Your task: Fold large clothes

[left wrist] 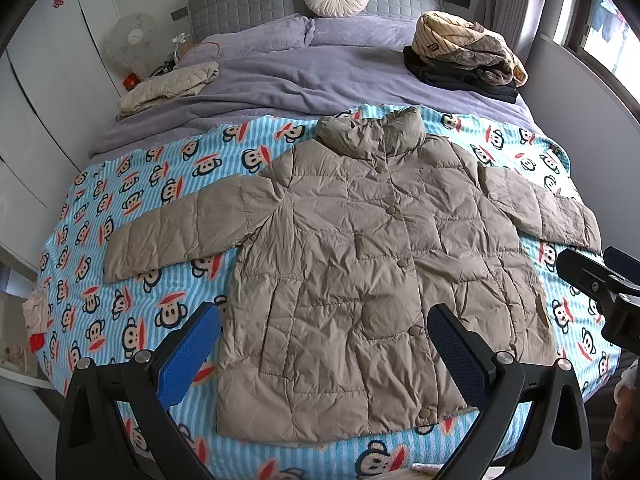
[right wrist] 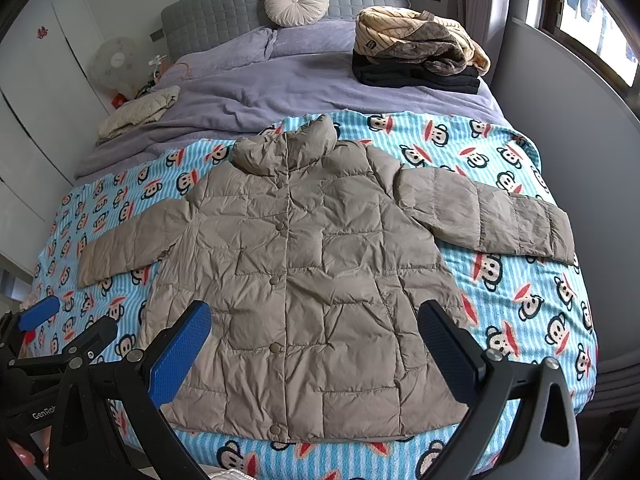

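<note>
- The left tongs are spread wide and hold nothing, hovering over the lower hem of the puffer jacket.
- The right tongs are likewise wide and hold nothing, above the same hem, beside the left pair.
- The jacket lies flat, buttoned, sleeves spread, on the monkey-print blanket covering the bed.
- Folded clothes sit near the headboard.
</note>
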`<state>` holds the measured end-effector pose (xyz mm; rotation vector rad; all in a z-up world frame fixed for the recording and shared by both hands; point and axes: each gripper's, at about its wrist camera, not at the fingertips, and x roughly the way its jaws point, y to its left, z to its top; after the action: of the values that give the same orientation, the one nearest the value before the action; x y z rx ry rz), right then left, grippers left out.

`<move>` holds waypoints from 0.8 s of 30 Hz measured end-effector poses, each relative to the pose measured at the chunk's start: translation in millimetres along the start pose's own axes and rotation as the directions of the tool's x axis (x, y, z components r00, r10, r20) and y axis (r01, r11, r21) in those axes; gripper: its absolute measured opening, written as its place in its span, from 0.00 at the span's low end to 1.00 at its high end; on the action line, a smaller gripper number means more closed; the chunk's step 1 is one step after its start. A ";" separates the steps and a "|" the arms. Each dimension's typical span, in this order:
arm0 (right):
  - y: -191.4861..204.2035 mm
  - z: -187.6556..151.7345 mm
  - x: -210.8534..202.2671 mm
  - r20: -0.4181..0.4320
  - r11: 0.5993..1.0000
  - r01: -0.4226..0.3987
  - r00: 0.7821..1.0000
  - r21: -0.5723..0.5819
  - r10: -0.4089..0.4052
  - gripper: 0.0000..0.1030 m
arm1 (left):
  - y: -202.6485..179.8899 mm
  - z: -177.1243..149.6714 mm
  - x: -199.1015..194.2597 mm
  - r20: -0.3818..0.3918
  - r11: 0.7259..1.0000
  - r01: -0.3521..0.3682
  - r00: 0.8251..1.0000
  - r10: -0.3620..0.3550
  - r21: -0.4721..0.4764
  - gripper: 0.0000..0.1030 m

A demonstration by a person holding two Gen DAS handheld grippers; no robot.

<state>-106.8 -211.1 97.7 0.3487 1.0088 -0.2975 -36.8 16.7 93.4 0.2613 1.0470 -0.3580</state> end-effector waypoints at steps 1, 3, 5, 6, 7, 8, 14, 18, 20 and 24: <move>0.2 0.1 0.1 -0.001 1.000 0.000 1.000 0.000 0.000 1.00 | 0.6 0.1 0.4 0.000 1.000 0.000 1.000 0.000 0.000 1.00; 0.9 0.2 0.3 -0.001 1.000 0.000 1.000 0.000 0.000 1.00 | -0.4 -0.2 0.0 0.000 1.000 0.000 1.000 0.000 0.000 1.00; 0.9 0.4 0.5 -0.001 1.000 0.000 1.000 0.000 0.000 1.00 | -1.3 -0.5 -0.5 0.000 1.000 -0.001 1.000 0.001 -0.001 1.00; 0.0 0.6 0.5 -0.002 1.000 0.000 1.000 0.000 0.000 1.00 | 0.1 -0.3 0.2 -0.001 1.000 0.000 1.000 0.000 -0.001 1.00; -0.3 0.6 0.5 -0.002 1.000 0.000 1.000 0.000 0.000 1.00 | -0.1 -0.5 0.2 -0.001 1.000 -0.001 1.000 0.001 -0.002 1.00; -0.2 0.7 0.7 -0.002 1.000 0.000 1.000 0.000 0.000 1.00 | -0.3 -0.6 0.3 -0.001 1.000 -0.001 1.000 0.001 -0.002 1.00; 0.2 0.6 1.8 -0.005 1.000 -0.001 1.000 0.000 0.001 1.00 | -1.5 -1.7 -0.4 -0.002 1.000 -0.002 1.000 0.002 -0.002 1.00; 2.2 -2.8 3.3 -0.017 1.000 -0.006 1.000 0.007 0.006 1.00 | 3.5 -6.1 1.4 -0.007 1.000 -0.003 1.000 0.003 -0.007 1.00; 2.9 -5.3 4.1 -0.024 1.000 -0.007 1.000 0.010 0.008 1.00 | 6.0 -8.4 2.5 -0.010 1.000 -0.003 1.000 0.003 -0.010 1.00; 4.6 -9.0 6.4 -0.036 1.000 -0.006 0.999 0.012 0.007 1.00 | 10.0 -13.1 7.5 -0.022 1.000 -0.003 1.000 0.003 -0.018 1.00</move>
<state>-108.6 -203.8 88.5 0.3694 1.0414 -0.2922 -39.7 29.5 81.0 0.2515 1.0706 -0.3436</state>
